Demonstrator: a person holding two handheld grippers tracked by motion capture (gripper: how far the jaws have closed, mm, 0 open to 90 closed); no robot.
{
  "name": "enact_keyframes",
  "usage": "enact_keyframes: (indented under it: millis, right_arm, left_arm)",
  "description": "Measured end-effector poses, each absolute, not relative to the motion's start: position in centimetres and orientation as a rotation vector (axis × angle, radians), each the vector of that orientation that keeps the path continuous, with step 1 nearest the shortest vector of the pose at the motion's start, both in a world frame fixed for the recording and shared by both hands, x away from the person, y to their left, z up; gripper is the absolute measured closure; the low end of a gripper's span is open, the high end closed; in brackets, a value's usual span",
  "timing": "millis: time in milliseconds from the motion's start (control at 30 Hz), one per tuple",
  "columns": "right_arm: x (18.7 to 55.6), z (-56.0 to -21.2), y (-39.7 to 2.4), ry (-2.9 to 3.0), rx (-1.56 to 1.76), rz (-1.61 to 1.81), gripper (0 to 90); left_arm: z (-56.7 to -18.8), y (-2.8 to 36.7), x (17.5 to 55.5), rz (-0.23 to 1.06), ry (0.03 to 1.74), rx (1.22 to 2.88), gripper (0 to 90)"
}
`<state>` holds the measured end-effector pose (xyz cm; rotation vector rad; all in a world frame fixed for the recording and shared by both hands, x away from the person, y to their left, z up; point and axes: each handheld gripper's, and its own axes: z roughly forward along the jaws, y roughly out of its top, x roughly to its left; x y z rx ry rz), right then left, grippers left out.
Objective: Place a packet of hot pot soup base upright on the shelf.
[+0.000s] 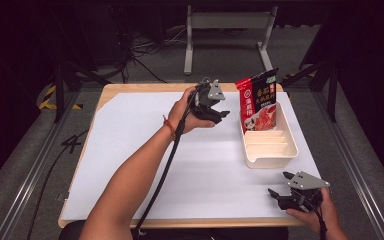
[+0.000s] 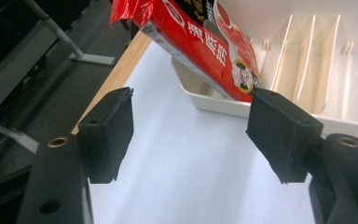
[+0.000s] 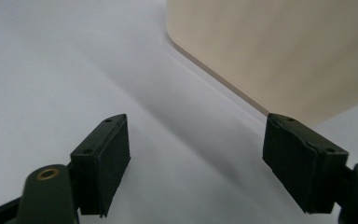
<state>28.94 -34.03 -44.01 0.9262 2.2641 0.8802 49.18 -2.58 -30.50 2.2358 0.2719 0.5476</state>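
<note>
Red seasoning packet (image 1: 258, 101) stands upright, leaning slightly, in the far compartment of the cream divided tray (image 1: 271, 159) at the right side of the counter (image 1: 130, 150). Left gripper (image 1: 219, 114) is held above the counter just left of the packet, apart from it; its jaws stand wide with nothing between them. Right gripper (image 1: 278, 183) rests low at the near right edge, close to the tray's near wall, jaws wide and empty.
</note>
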Motion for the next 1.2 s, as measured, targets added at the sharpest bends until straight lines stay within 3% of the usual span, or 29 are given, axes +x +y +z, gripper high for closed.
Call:
enact_keyframes:
  millis: [733, 1200]
  right_arm:
    - [28.9, -44.0, -33.9, 2.267, 0.927, 0.870, 23.0]
    - [28.9, -44.0, -33.9, 2.266, 0.927, 0.867, 22.9]
  left_arm:
    - [-32.0, 2.8, 47.3, 0.561, 0.349, 2.257, 11.6]
    - [-33.5, 5.8, 45.6, 0.599, 0.362, 2.308, 9.7]
